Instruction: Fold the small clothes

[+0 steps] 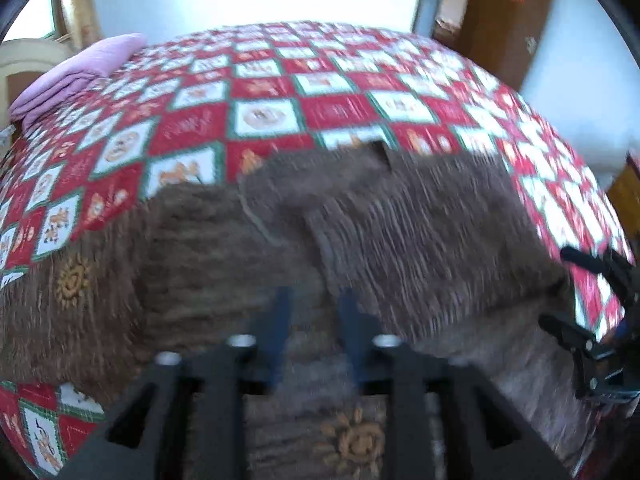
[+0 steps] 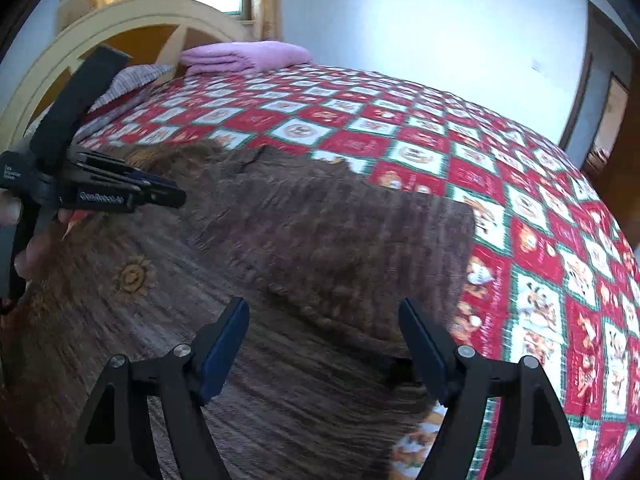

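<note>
A brown striped garment (image 1: 360, 216) with small orange sun prints lies spread on the red, white and green checked bedspread (image 1: 280, 108), partly folded over itself. My left gripper (image 1: 314, 300) hovers just over its near part, jaws a small gap apart with brown cloth showing between them; the blur hides whether it pinches anything. In the right wrist view the garment (image 2: 320, 232) fills the middle. My right gripper (image 2: 322, 320) is open wide above it, empty. The left gripper (image 2: 172, 196) shows at the left of that view, over the garment's left part.
A folded pink blanket (image 2: 244, 54) and a grey striped cloth (image 2: 132, 80) lie at the head of the bed by the cream headboard (image 2: 120, 24). A wooden door (image 1: 508, 12) stands beyond the bed's far right.
</note>
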`<state>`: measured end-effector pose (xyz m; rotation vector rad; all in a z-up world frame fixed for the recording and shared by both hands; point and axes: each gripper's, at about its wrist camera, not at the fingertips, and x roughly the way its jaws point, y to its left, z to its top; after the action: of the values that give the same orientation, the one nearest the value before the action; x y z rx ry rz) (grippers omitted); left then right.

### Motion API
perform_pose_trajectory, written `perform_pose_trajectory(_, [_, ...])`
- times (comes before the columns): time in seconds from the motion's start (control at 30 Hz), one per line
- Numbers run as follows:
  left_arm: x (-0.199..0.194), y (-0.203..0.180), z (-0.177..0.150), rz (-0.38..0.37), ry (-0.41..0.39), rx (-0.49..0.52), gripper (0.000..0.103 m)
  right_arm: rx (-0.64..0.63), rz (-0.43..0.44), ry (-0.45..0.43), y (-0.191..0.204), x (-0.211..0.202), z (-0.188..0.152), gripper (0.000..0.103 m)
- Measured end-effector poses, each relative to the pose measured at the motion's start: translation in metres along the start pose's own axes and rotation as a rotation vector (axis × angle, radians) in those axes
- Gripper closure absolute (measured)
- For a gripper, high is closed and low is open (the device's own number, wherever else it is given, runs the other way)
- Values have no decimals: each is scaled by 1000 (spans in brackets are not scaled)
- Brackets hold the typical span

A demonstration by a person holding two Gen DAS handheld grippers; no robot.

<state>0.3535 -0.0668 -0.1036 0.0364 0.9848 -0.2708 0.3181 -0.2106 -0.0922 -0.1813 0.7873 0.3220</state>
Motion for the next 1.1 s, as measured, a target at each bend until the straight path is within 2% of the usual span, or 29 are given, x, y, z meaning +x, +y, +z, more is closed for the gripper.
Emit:
perform_pose_trajectory(0.03, [2,1,3,13,-21,-14,44,29,0,14,-8,5,1,30])
perform_pose_trajectory(0.07, [6,0,4,30,-24,-17,42,43,-8,38,-13,12,2,33])
perform_pose_trajectory(0.17, [29,-10,-6,51,41,10,43,32,-51,176,-17,35,-10,35])
perform_pose_trajectory(0.23, [39,-13,-19,73,70,17,42,19,-61,181,-14,30,-19,35])
perform_pose_trajectory(0.27, [35,-14,-25,85,25,23,41,23,-61,190,-13,26,-22,35])
perform_pose_trajectory(0.33, [31,-16,-32,105,9,30,41,17,-61,207,-12,20,-27,35])
perform_pose_trajectory(0.4, [28,-12,-34,85,1,3,41,9,-64,223,-12,17,-23,35])
perform_pose_trajectory(0.43, [28,-10,-35,77,-2,-3,41,31,-58,221,-13,15,-17,35])
perform_pose_trajectory(0.57, [24,-8,-37,53,-11,-19,40,74,-3,99,-2,5,22,35])
perform_pose_trajectory(0.67, [13,0,-41,40,3,-45,30,55,27,128,13,29,32,35])
perform_pose_trajectory(0.73, [1,11,-43,40,-11,-77,27,79,52,190,14,49,25,35])
perform_pose_trajectory(0.77, [-7,20,-46,38,-22,-90,27,82,72,252,17,61,12,35])
perform_pose_trajectory(0.83, [-22,39,-53,46,-40,-113,24,3,33,226,29,54,2,34])
perform_pose_trajectory(0.9, [-36,63,-61,77,-64,-130,22,-31,26,244,37,44,-1,34])
perform_pose_trajectory(0.97, [-48,93,-70,134,-78,-154,21,-12,44,221,36,35,9,34])
perform_pose_trajectory(1.1, [-63,148,-87,267,-86,-227,21,12,43,107,44,31,36,34])
